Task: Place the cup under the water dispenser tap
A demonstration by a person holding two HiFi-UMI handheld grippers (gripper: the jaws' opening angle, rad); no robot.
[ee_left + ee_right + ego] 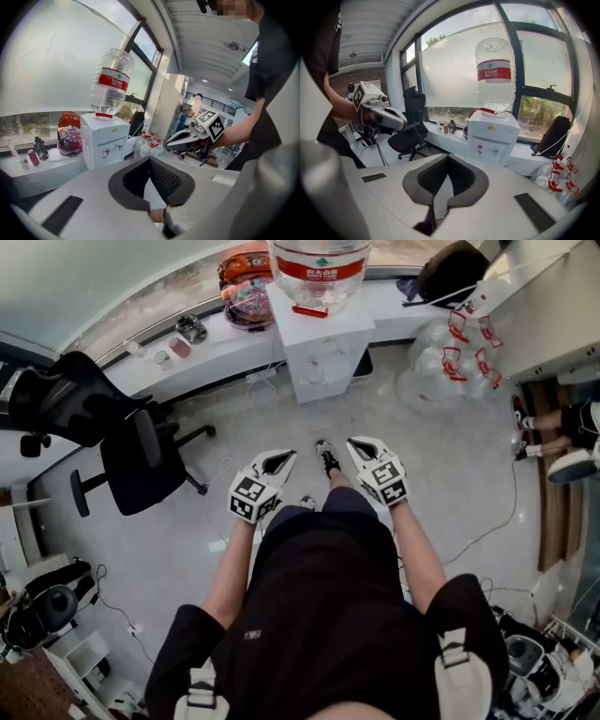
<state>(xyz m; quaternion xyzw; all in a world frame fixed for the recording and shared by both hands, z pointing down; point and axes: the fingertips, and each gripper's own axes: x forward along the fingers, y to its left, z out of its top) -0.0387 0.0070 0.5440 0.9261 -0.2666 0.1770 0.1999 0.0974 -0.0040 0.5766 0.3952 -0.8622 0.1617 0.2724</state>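
One long white surface (220, 345) below the window carries the water dispenser (323, 352), topped by its inverted bottle (321, 268). Black office chair (131, 451) stands left, on the floor. Left gripper (281, 460) and right gripper (358, 448), both closed and empty, are held well short of the dispenser. No cup is distinguishable among the small items (173, 348) on the surface.

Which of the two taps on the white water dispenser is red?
The left tap on the white box-shaped water dispenser, on the side toward the black office chair; the right tap looks pale grey.
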